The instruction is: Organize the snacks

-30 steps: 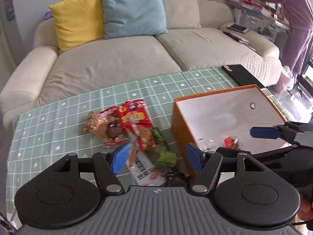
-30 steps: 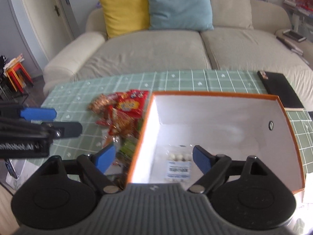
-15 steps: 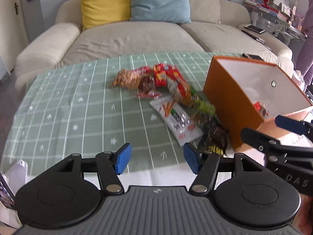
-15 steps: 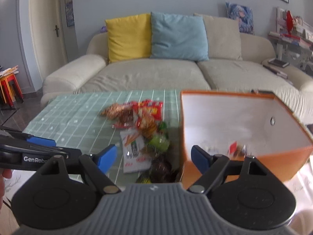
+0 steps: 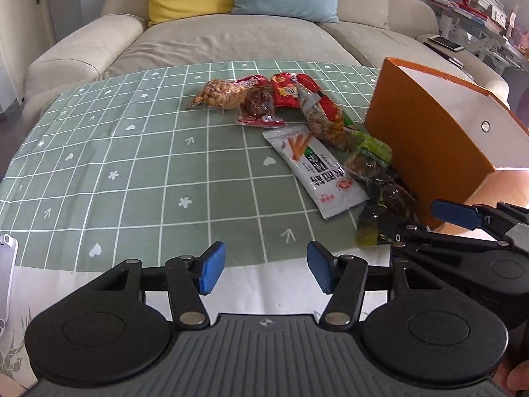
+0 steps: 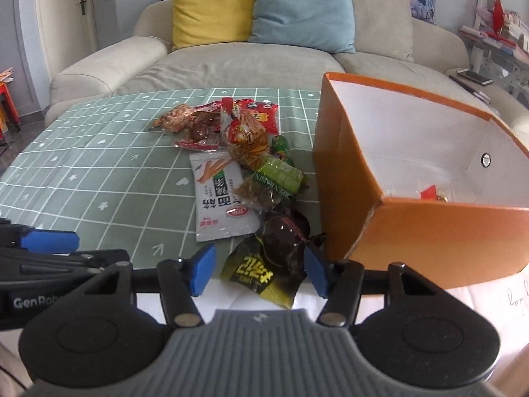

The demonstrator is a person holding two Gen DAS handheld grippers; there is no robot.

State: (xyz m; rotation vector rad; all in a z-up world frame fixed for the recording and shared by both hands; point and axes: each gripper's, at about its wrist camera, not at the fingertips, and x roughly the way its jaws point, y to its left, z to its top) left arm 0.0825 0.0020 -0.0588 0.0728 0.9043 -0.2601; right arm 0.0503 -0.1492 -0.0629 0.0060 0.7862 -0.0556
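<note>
Green-checked worktop (image 6: 99,172): dark packet (image 6: 264,264) is framed by the right hand-held gripper (image 6: 258,273), jaws apart, just closing; left hand-held gripper (image 5: 264,269) stands open, empty.

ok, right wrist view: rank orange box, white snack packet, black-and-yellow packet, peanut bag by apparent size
1. orange box
2. white snack packet
3. black-and-yellow packet, nearest the camera, so unsure against the white one
4. peanut bag, farthest

A table carries a green grid-patterned tablecloth (image 5: 139,178). On the cloth lies a loose cluster of snack packets (image 6: 244,165), among them a white packet (image 5: 317,168) and a black-and-yellow one (image 6: 261,271) at the near edge. An orange box (image 6: 429,228), open-topped with a white inside, stands just beside them.
</note>
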